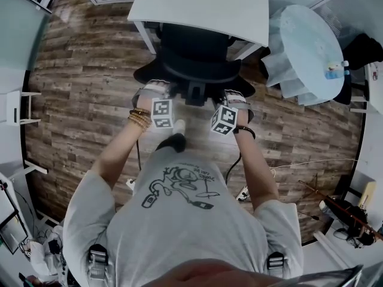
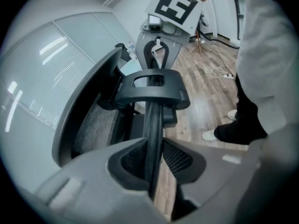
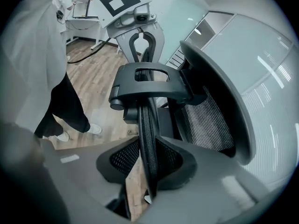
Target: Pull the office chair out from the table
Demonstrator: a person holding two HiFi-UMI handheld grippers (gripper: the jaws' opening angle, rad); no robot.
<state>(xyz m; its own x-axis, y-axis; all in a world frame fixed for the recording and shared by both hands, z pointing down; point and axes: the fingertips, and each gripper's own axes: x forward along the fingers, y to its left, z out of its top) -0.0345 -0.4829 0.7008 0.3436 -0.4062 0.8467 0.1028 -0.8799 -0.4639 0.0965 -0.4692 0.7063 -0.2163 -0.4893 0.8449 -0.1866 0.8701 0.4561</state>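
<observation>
The black office chair (image 1: pixel 194 55) stands tucked under the white table (image 1: pixel 203 5), with its backrest toward me. My left gripper (image 1: pixel 157 89) sits on the left part of the backrest's top edge and my right gripper (image 1: pixel 234 94) on the right part. In the left gripper view the thin black backrest rim (image 2: pixel 153 120) runs between the left gripper (image 2: pixel 154 157) pads, which press on it. The right gripper view shows the same rim (image 3: pixel 147 120) pinched between the right gripper (image 3: pixel 148 160) pads. Each gripper view shows the other gripper beyond the headrest bracket (image 2: pixel 152 85).
A round table with a pale cover (image 1: pixel 311 46) stands to the right of the chair. Cables (image 1: pixel 299 163) trail over the wooden floor at the right. My shoes (image 1: pixel 173 137) are just behind the chair. A white shelf (image 1: pixel 18 106) is at the left wall.
</observation>
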